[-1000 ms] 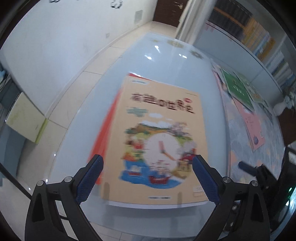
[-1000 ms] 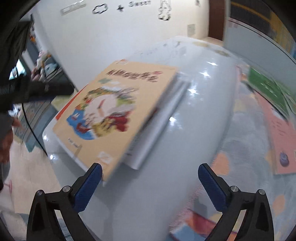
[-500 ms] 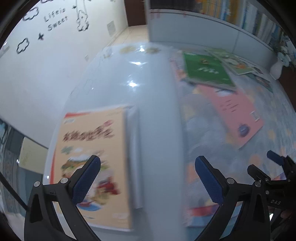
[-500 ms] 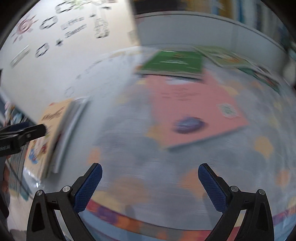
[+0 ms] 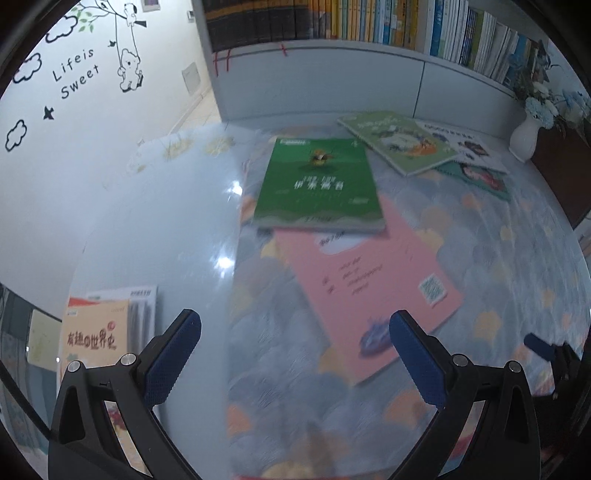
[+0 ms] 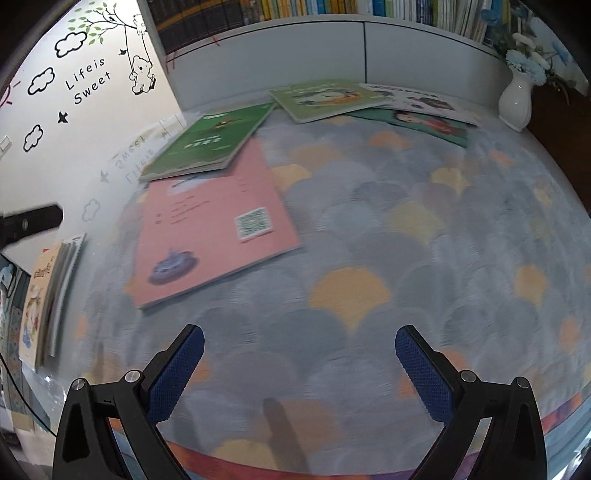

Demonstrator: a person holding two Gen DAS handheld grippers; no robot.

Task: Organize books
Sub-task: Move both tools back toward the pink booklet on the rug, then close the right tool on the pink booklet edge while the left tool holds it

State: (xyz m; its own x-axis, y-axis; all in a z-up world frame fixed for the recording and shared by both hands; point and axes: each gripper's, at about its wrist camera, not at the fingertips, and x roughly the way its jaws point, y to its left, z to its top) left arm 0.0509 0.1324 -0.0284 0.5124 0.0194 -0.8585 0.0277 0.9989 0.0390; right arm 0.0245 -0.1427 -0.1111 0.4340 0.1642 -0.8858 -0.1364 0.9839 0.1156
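A pink book (image 5: 373, 284) (image 6: 210, 225) lies flat on the patterned cloth, its far corner under a dark green book (image 5: 319, 184) (image 6: 210, 142). Further back lie a light green picture book (image 5: 397, 142) (image 6: 325, 98), a white book (image 5: 461, 142) (image 6: 417, 101) and a teal book (image 5: 480, 177) (image 6: 424, 125). A stack topped by an orange book (image 5: 96, 332) (image 6: 42, 295) rests at the table's left end. My left gripper (image 5: 295, 350) hangs open above the pink book's near-left corner. My right gripper (image 6: 299, 365) is open over bare cloth, right of the pink book. Both are empty.
A white vase with flowers (image 5: 526, 136) (image 6: 515, 101) stands at the back right corner. A low grey partition (image 5: 369, 81) and a shelf full of books (image 5: 406, 22) run behind the table. The glossy table top (image 5: 159, 221) is bare on the left; a white wall is beyond.
Both grippers have swung right, away from the orange-book stack and over the patterned cloth. The stack now sits at the far left of both views. Both stay open and empty.
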